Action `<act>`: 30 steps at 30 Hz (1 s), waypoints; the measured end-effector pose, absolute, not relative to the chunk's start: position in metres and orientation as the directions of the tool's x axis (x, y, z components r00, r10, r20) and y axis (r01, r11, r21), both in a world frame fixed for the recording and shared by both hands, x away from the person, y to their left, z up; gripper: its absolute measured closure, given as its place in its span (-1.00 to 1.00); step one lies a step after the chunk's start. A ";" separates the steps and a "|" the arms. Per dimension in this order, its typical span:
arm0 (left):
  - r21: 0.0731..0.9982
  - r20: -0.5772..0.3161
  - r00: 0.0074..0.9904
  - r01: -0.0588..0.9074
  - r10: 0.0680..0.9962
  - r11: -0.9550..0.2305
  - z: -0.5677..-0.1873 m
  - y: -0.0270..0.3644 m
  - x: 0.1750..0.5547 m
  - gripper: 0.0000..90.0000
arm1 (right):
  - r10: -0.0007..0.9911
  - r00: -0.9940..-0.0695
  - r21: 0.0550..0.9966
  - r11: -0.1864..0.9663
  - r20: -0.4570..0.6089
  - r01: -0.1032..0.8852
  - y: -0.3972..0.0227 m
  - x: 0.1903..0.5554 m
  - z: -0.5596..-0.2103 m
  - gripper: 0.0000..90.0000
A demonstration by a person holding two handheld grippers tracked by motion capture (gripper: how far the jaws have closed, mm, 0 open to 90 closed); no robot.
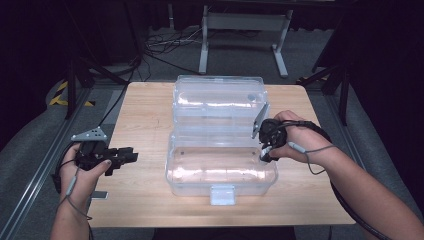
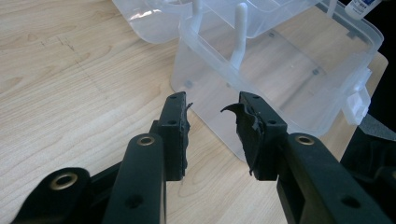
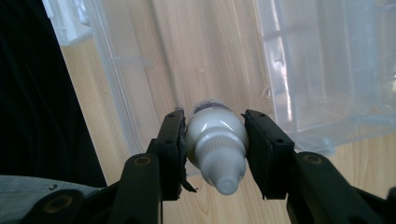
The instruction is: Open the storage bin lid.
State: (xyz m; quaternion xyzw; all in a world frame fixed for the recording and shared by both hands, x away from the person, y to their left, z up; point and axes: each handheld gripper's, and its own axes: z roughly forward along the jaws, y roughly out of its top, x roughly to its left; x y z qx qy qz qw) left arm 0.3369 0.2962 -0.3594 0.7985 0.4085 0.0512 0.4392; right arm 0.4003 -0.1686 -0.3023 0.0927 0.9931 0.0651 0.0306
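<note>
We have the small white bottle (image 3: 215,144) clamped in our right tongs (image 3: 215,149), nozzle toward the camera, directly above the open clear box (image 1: 220,172) at its right end, while our left tongs (image 2: 212,123) wait half-open and empty left of it.

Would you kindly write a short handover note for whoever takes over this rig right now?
Right gripper: shut on the small white bottle, held over the clear plastic box at its right end.
Left gripper: open, holding nothing, low over the table left of the box.
Done: box lid open, bottle picked up.
Left: probably set the bottle inside the box, release, then close the lid.
</note>
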 end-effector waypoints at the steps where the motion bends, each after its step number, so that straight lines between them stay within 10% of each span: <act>1: 0.743 -0.276 0.661 0.607 0.698 -0.281 -0.359 0.296 0.337 0.42 | 0.186 -0.982 0.136 0.974 -0.040 0.179 -0.167 0.400 -0.304 0.34; 30: 0.741 -0.275 0.665 0.607 0.695 -0.287 -0.360 0.295 0.337 0.43 | 0.128 -0.992 0.023 0.992 -0.001 0.128 -0.159 0.399 -0.363 0.34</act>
